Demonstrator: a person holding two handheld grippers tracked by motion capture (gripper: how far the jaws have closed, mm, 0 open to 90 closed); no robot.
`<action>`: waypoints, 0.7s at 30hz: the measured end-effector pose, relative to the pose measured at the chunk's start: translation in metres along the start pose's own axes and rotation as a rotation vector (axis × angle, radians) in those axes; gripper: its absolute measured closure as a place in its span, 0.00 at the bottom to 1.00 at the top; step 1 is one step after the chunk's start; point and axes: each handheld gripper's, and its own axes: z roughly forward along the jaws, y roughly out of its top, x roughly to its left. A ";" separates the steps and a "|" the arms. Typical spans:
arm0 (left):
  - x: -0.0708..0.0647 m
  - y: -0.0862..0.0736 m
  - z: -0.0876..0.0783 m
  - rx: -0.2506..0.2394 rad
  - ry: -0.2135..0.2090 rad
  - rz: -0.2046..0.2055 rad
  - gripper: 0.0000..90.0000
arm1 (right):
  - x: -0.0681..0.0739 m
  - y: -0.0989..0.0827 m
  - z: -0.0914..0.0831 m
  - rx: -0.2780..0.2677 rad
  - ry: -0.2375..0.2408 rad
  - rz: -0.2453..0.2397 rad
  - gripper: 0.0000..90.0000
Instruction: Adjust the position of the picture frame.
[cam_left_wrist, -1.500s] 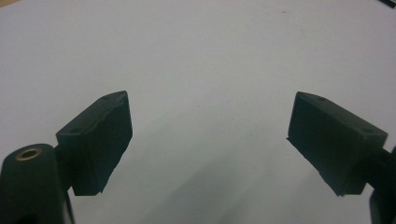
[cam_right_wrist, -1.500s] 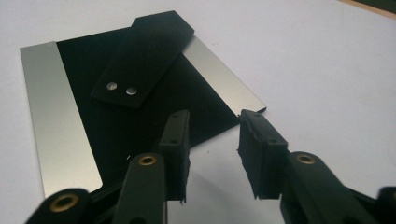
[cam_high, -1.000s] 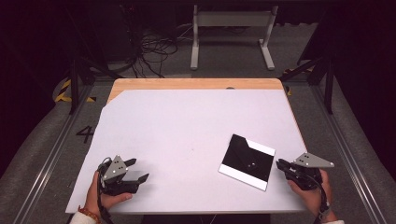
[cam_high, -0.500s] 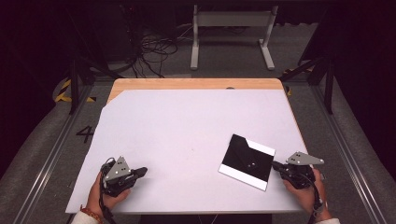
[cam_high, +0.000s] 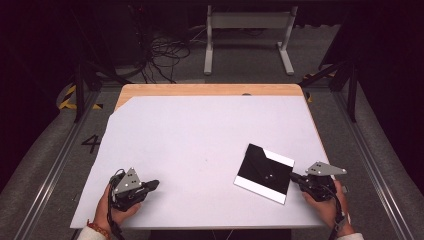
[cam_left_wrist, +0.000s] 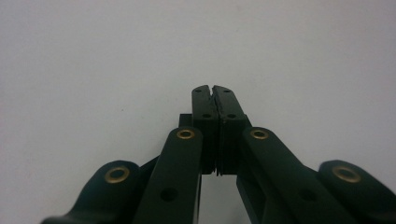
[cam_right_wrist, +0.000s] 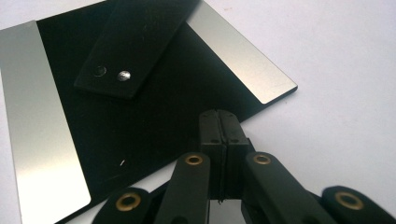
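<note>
Both grippers, left gripper and right gripper, rest with jaws together (nothing held); next, probably opening toward the black folder.

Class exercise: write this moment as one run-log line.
left gripper: shut, empty, on white table cover | right gripper: shut, empty, tips at black-and-silver folder edge
</note>
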 end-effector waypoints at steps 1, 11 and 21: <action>0.000 0.000 0.000 0.001 0.000 0.000 0.97 | 0.000 0.000 0.001 0.000 -0.001 -0.004 1.00; -0.002 0.002 0.003 0.007 -0.009 0.005 0.97 | 0.003 0.003 0.004 -0.001 0.003 -0.019 1.00; -0.002 0.002 0.003 0.003 -0.013 0.004 0.97 | 0.005 0.005 0.006 -0.001 0.006 -0.025 1.00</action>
